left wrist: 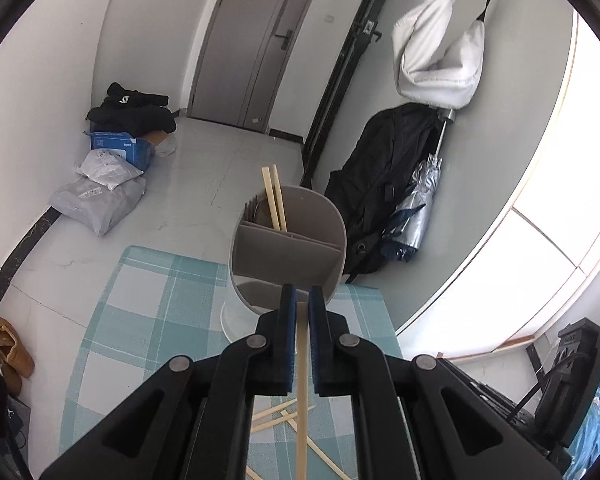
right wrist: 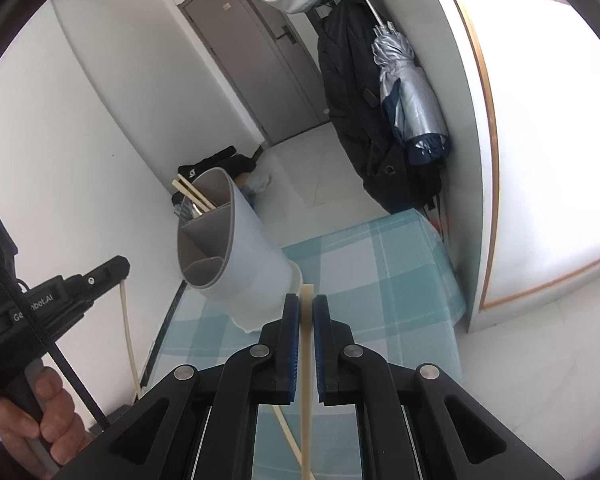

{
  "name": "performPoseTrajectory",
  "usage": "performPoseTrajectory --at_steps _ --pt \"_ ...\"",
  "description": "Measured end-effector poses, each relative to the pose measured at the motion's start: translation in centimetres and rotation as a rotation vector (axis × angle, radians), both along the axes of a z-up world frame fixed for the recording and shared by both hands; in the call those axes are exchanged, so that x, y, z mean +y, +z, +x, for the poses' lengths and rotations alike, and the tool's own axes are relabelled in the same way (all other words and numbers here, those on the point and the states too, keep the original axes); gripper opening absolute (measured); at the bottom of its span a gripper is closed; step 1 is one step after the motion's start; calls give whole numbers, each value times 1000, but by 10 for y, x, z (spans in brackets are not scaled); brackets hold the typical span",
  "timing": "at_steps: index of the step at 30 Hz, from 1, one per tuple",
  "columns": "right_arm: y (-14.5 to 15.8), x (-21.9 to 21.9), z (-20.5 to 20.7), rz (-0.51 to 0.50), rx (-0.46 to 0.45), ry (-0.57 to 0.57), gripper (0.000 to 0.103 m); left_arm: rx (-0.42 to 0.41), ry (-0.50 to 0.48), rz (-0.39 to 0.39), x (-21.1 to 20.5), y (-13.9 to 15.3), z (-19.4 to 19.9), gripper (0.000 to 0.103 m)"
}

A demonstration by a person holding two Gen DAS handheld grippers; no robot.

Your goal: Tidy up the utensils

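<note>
The counter (left wrist: 148, 312) was covered with a teal and white checked cloth (right wrist: 380, 264). Near its far edge stood a pale utensil holder (left wrist: 288, 256) with grey inner dividers, and two chopsticks (left wrist: 275, 196) rose from its far compartment. Toward the near edge several loose chopsticks (left wrist: 284, 416) lay flat on the cloth, crossing one another. Beyond the counter's far edge, the pale tiled floor (left wrist: 216, 184) carried a blue cardboard box (left wrist: 118, 148), grey parcel bags (left wrist: 100, 196) and dark clothing (left wrist: 134, 110) against the wall.
</note>
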State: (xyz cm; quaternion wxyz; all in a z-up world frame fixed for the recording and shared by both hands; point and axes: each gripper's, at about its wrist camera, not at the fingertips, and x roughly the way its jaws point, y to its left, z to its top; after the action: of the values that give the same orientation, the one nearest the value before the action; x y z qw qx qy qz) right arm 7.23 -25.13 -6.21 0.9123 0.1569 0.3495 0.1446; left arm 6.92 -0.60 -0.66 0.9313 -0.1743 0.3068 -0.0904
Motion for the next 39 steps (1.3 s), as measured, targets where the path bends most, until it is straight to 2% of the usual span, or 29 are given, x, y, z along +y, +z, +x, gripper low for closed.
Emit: performPoseTrajectory --at_steps 3,9,15,26,32,39 --pt "5 11 -3 -31 -26 20 6 -35 28 -25 2 2 0 3" --pt "15 25 -8 -48 -49 44 6 -65 37 0 4 12 -1 3" --pt "24 37 -8 -48 -72 78 6 -57 32 10 8 27 8 3" --pt "48 56 0 -60 -132 126 6 -117 79 -52 25 56 26 3" --pt "81 54 16 -30 -175 129 6 -142 84 -117 36 68 46 3" --pt "134 60 60 -41 -214 144 6 -249 171 -165 53 84 73 3"
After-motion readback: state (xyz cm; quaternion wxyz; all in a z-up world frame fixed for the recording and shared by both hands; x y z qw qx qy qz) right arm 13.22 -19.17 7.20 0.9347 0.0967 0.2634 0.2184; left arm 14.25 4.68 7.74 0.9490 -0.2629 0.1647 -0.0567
